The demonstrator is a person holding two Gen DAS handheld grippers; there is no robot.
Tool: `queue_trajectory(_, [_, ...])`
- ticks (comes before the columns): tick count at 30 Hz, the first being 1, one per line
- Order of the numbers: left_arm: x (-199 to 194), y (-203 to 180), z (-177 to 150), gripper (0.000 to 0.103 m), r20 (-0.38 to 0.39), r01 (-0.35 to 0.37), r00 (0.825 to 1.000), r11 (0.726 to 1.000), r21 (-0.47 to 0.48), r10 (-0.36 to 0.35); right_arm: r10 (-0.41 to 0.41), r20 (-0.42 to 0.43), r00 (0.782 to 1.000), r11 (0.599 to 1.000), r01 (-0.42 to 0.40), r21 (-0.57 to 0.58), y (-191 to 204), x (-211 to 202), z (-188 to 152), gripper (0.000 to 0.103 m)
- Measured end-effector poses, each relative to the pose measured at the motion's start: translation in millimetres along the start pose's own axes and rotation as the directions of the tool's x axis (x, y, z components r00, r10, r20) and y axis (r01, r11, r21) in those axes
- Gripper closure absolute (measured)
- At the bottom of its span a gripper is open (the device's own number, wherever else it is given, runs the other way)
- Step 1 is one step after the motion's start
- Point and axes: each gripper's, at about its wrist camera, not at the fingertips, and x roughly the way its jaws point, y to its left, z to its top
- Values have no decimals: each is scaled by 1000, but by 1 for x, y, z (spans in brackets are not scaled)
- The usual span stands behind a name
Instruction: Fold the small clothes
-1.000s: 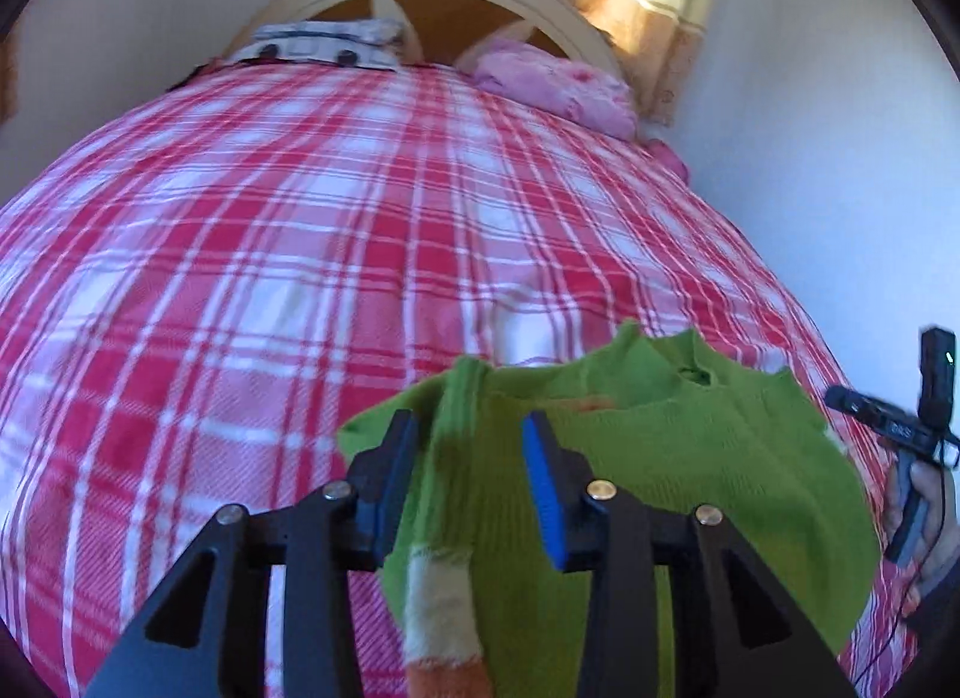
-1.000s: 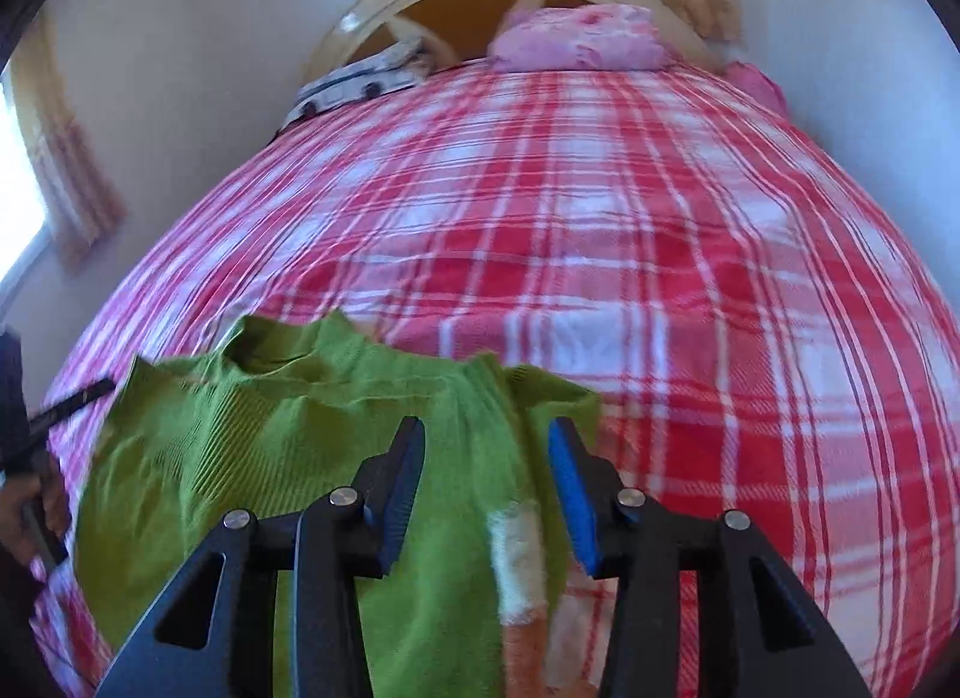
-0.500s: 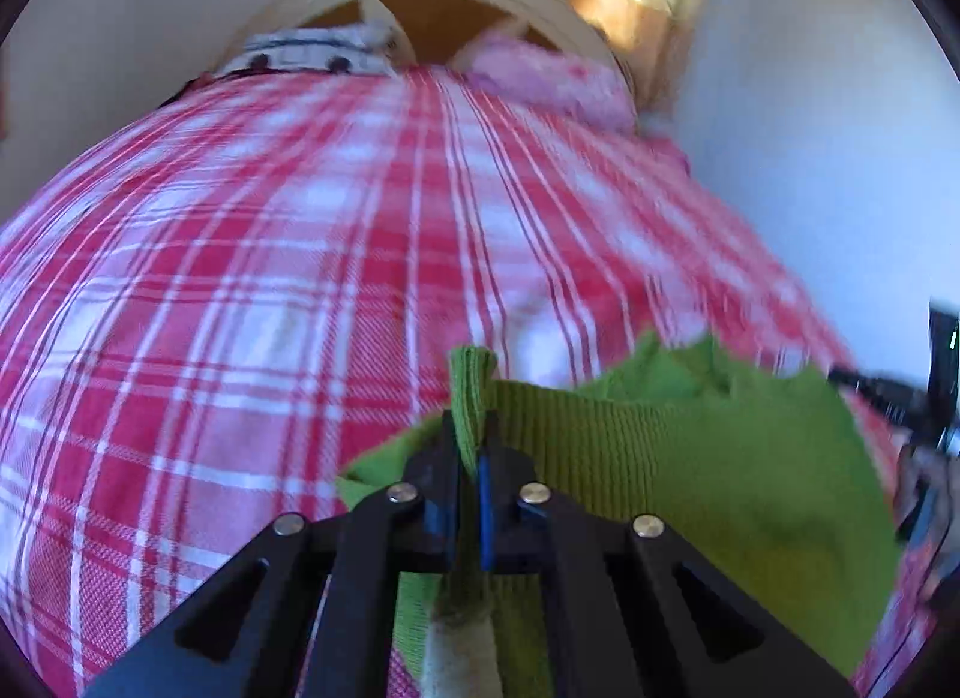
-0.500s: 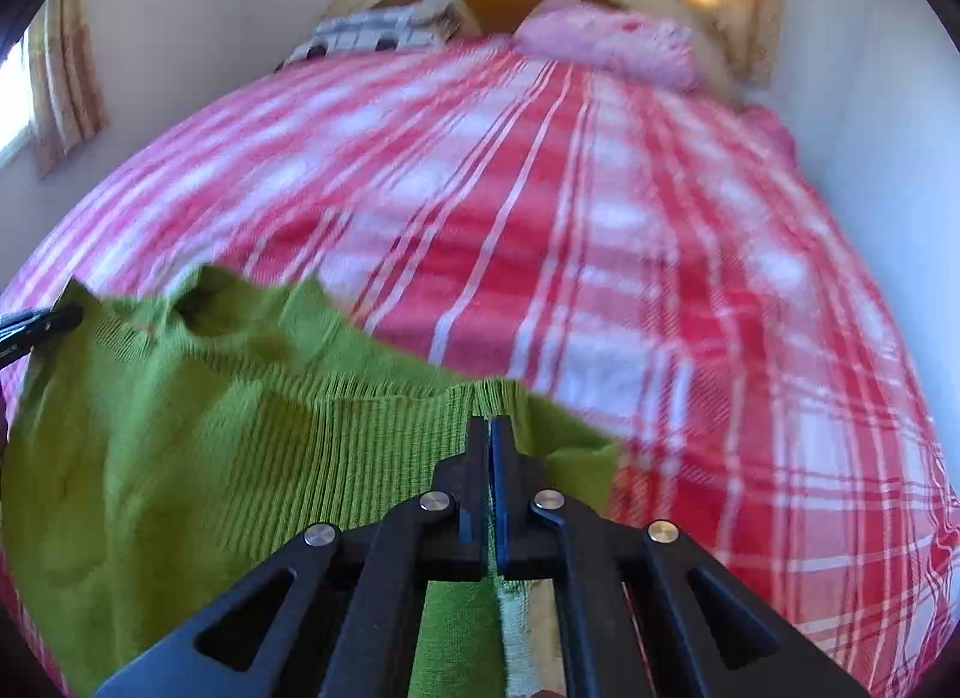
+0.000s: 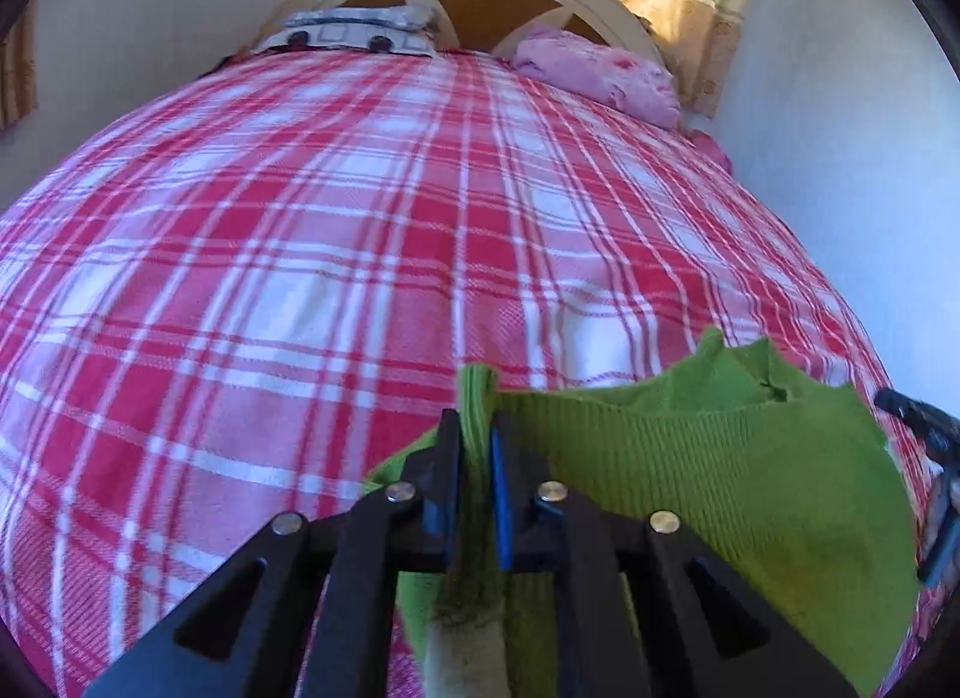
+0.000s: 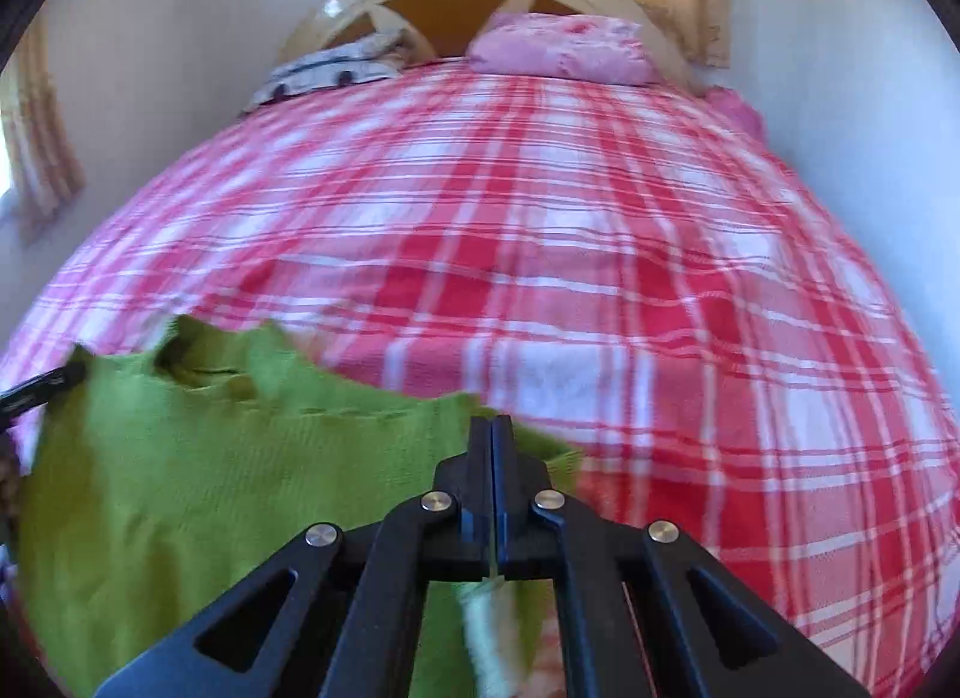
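Pinching a green sweater point(image 5: 690, 476) at its shoulders, the left gripper point(image 5: 477, 452) and right gripper point(image 6: 492, 446) are clamped on folded knit; the garment is held spread over a red plaid bedspread point(image 5: 300, 278).

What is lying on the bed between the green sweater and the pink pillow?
Nothing: in both wrist views only bare red plaid bedspread stretches from the green sweater to the pink pillow.
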Motion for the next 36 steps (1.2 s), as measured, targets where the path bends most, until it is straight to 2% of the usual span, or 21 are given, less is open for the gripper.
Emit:
queue_trajectory(2, [-8, 4, 1, 84, 10, 0, 1000, 1000, -28, 1, 30, 22, 999, 999, -30, -20, 10, -13, -2, 34])
queue_trajectory(3, [-13, 6, 1, 82, 16, 3, 1000, 999, -41, -3, 59, 39, 997, 998, -58, -27, 16, -19, -5, 34])
queue_trajectory(7, [-35, 8, -7, 72, 45, 5, 999, 1000, -29, -3, 132, -29, 991, 981, -135, -142, 55, -20, -24, 34])
queue_trajectory(9, [-48, 6, -17, 60, 64, -3, 998, 1000, -3, 3, 101, -79, 992, 973, -115, -200, 67, -10, -37, 35])
queue_trajectory(10, [-51, 4, -23, 51, 63, -15, 998, 1000, 12, 14, 76, -109, 991, 975, -96, -199, 66, -2, -42, 35])
queue_trajectory(11, [-51, 3, -27, 48, 53, -24, 998, 999, 23, 23, 58, -155, 986, 983, -83, -162, 59, 11, -47, 35])
queue_trajectory(13, [-47, 1, -38, 48, 11, -68, 998, 996, 60, 67, 70, -138, 988, 994, -80, -68, 41, 14, -43, 35])
queue_trajectory(15, [-47, 4, -48, 48, -6, -87, 996, 994, 69, 88, 2, -132, 991, 998, -9, -55, 37, 13, -38, 35])
queue_trajectory(18, [-57, 19, -58, 45, 7, -45, 999, 999, 2, 45, -35, -130, 991, 998, 27, -60, 45, 3, -39, 35])
queue_trajectory(21, [-68, 38, -70, 41, 33, -28, 999, 998, -54, 30, -43, -85, 995, 992, 33, -119, 64, -20, -43, 34])
queue_trajectory(23, [-72, 54, -73, 40, 40, 10, 999, 993, -121, -6, -27, -43, 999, 984, 19, -176, 88, -43, -53, 34])
queue_trajectory(26, [-72, 70, -75, 31, 41, 37, 999, 980, -198, -29, 41, -17, 999, 975, -44, -219, 119, -64, -68, 34])
queue_trajectory(31, [-65, 74, -79, 24, 58, 104, 994, 969, -225, -94, 112, -6, 994, 932, -107, -347, 187, -100, -101, 34])
queue_trajectory(33, [-66, 73, -81, 24, 64, 103, 994, 970, -219, -91, 137, -15, 990, 901, -130, -415, 215, -107, -114, 33])
queue_trajectory(36, [-67, 73, -82, 24, 70, 110, 993, 969, -220, -97, 151, -31, 988, 829, -144, -541, 260, -116, -137, 33])
